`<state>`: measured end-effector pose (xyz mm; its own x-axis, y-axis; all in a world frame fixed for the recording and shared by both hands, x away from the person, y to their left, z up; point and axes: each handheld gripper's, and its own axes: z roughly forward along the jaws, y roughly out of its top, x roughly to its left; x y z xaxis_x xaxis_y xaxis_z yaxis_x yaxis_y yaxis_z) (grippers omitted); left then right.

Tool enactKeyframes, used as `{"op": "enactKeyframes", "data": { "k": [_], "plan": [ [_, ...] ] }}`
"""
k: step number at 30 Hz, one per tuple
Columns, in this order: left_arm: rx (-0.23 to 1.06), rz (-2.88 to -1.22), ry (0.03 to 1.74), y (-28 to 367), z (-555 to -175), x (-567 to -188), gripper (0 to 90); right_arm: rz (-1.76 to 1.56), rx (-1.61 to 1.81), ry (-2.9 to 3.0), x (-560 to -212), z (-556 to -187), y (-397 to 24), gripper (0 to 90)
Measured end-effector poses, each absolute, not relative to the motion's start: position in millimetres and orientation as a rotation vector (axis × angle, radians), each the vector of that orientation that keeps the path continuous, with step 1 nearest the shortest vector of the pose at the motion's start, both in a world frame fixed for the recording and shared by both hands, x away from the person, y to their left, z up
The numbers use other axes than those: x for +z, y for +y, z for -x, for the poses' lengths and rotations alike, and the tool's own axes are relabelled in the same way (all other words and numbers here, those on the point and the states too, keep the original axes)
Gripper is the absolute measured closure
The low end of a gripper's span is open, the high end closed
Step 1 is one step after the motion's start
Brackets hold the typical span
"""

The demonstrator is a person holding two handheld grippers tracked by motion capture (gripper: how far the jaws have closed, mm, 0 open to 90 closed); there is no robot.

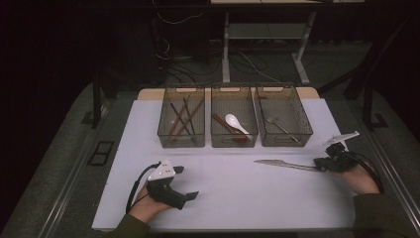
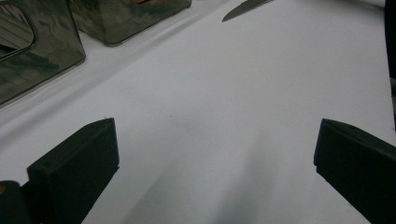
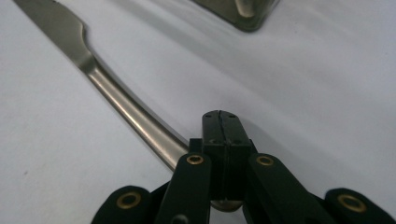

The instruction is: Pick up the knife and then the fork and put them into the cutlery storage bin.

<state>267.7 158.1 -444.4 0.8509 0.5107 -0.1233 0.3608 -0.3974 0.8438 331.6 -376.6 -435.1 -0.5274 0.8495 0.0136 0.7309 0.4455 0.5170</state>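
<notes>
My right gripper (image 1: 322,166) has its jaws clamped on the handle end of the knife (image 1: 282,164), whose blade lies on the white table (image 1: 237,193) pointing toward my left gripper (image 1: 185,182), which rests well apart, jaws spread wide on nothing.

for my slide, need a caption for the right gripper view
Right gripper, shut on the handle of a steel knife lying on the white table.

From my station I note a dark room with light falling mainly on the white table top (image 1: 223,198). Behind it stands a pale desk frame (image 1: 226,44), cables (image 1: 173,54) trailing over grey carpet (image 1: 59,163).
</notes>
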Motion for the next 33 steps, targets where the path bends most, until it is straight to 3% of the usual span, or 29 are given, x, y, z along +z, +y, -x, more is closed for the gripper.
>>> {"op": "enactKeyframes", "data": {
  "k": [27, 33],
  "plan": [
    [0.191, -2.025, 0.635, 158.0, -267.5, -443.8, 0.0, -1.232, 0.719, 2.693, -430.4, -294.1, -372.8, 89.2],
    [0.193, -2.025, 0.637, 157.6, -267.6, -443.8, 0.0, -1.198, 0.805, 2.674, -414.2, -298.3, -372.8, 73.1]
  ]
}}
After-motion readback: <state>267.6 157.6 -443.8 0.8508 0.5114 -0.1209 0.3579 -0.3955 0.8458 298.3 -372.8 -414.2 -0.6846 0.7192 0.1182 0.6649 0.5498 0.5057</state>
